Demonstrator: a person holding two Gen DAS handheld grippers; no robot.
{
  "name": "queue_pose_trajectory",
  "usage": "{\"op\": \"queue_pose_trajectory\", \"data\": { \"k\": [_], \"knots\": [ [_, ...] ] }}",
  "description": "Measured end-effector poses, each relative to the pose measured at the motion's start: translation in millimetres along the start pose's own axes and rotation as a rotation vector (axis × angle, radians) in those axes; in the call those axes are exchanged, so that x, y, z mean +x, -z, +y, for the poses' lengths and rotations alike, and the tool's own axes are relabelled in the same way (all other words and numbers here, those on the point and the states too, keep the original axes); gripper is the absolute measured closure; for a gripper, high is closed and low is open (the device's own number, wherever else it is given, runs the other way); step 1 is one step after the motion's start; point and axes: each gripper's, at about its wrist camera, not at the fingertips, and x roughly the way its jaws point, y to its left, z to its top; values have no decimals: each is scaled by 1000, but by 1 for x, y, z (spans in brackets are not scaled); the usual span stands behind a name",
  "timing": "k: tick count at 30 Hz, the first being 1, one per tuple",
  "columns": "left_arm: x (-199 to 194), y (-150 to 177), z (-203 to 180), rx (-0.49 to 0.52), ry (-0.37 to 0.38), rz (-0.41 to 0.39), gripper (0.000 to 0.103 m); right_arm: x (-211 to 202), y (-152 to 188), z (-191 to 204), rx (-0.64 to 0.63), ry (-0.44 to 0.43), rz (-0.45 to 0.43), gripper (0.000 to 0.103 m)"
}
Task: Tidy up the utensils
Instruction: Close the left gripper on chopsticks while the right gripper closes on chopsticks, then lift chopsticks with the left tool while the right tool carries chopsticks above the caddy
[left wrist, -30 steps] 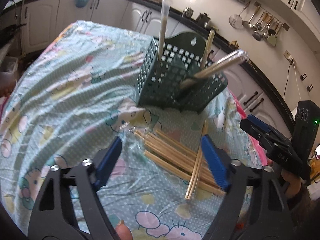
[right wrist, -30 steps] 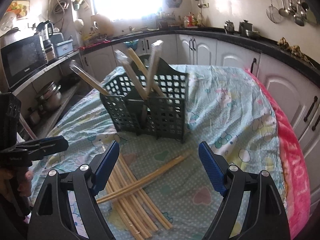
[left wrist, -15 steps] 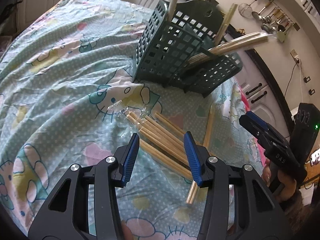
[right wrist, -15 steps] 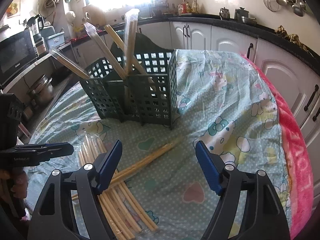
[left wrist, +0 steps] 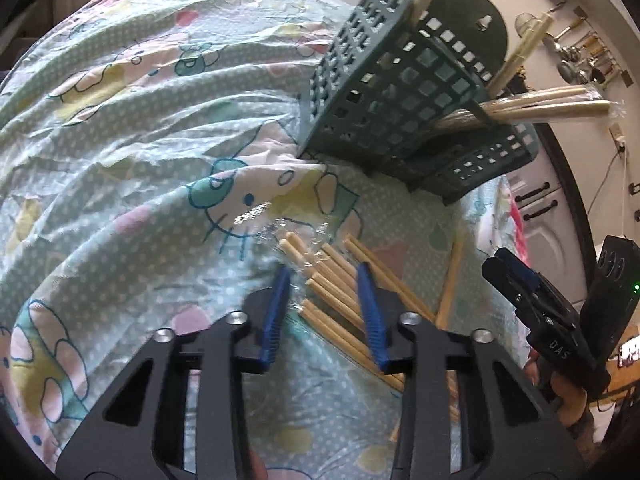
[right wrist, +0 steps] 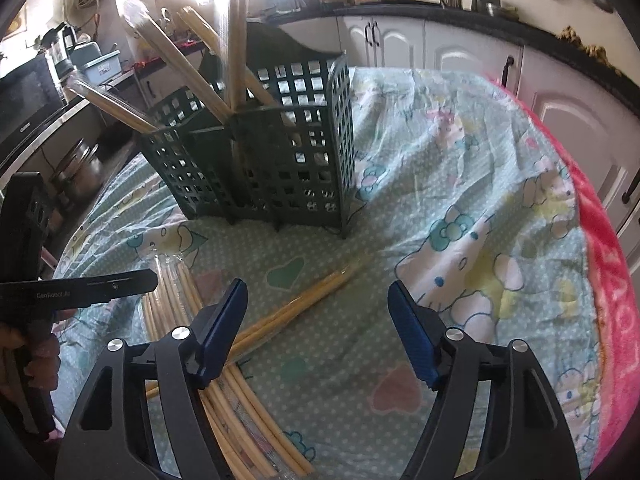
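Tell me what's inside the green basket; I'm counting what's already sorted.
Several wrapped chopstick pairs lean out of the green basket. Their lower ends are hidden behind its grid walls, so no exact count.

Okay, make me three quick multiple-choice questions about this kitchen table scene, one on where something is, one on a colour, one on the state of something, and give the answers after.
1. Where does the pair of chopsticks crossing the others lie?
A. On the cloth in front of the basket
B. Inside the basket
C. On the counter

2. What colour is the basket?
A. Red
B. Dark green
C. White

3. How do the chopsticks in the basket stand?
A. Flat on its floor
B. Leaning out over the rim
C. Fallen onto the cloth

Answers: 1 A, the pair rests on the patterned cloth short of the basket's feet. 2 B, its grid walls are dark green in both views. 3 B, their tops tilt outward above the rim.
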Motion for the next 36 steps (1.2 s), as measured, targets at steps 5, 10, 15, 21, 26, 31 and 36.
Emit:
{"op": "queue_pose_trajectory", "data": {
  "k": [5, 10, 15, 21, 26, 31, 36],
  "knots": [
    [-1, -1, 12, -26, 15, 1, 91, 13, -2, -3, 49, -7, 44, 36],
    [-4, 0, 21, -43, 43, -3, 96, 26, -9, -11, 118, -20, 76, 41],
    [-9, 3, 27, -48, 68, -9, 99, 42, -14, -17, 176, -28, 122, 52],
    [-16, 5, 33, -54, 88, -31, 101, 48, -19, -27, 217, -15, 120, 78],
    [-25, 6, 35, -48, 98, -54, 101, 46, -18, -35, 243, -24, 100, 89],
    [-35, 5, 34, -38, 111, -86, 101, 32, -18, -39, 254, -44, 62, 95],
    [-50, 2, 30, -32, 129, -131, 101, 11, -20, -33, 221, -46, 19, 97]
  ]
}}
